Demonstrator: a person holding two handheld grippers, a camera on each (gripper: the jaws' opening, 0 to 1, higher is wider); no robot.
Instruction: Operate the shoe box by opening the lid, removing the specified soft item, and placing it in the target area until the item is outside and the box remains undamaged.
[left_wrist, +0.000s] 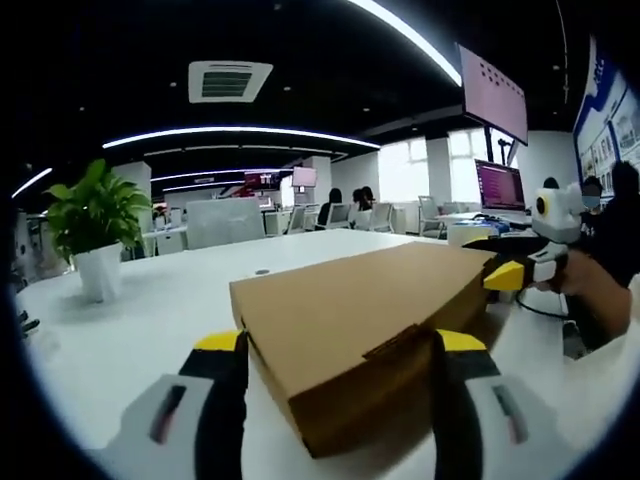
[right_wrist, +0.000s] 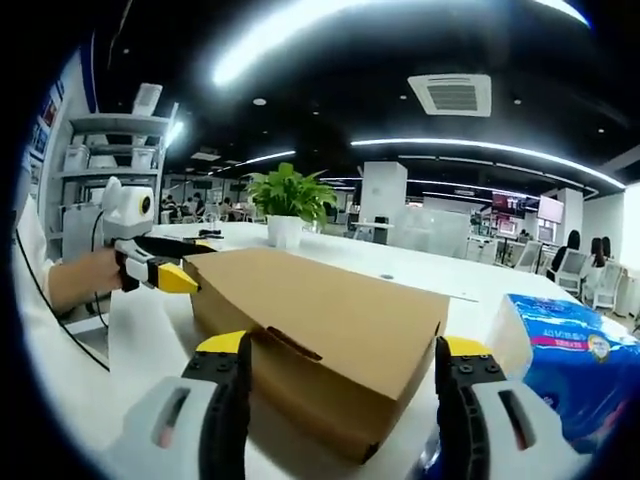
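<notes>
Left gripper (left_wrist: 340, 365): jaws spread wide, flanking one end of the box.
Right gripper (right_wrist: 340, 370): jaws spread wide at the opposite end.
Shoe box (left_wrist: 350, 320): brown cardboard, lid shut, on white table (left_wrist: 120, 340).
Blue pack (right_wrist: 565, 355): beside the box.
Potted plant (left_wrist: 95, 225): well apart.

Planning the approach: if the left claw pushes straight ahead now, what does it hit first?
Most likely the closed cardboard shoe box, whose near corner sits between the open left claw tips.
</notes>
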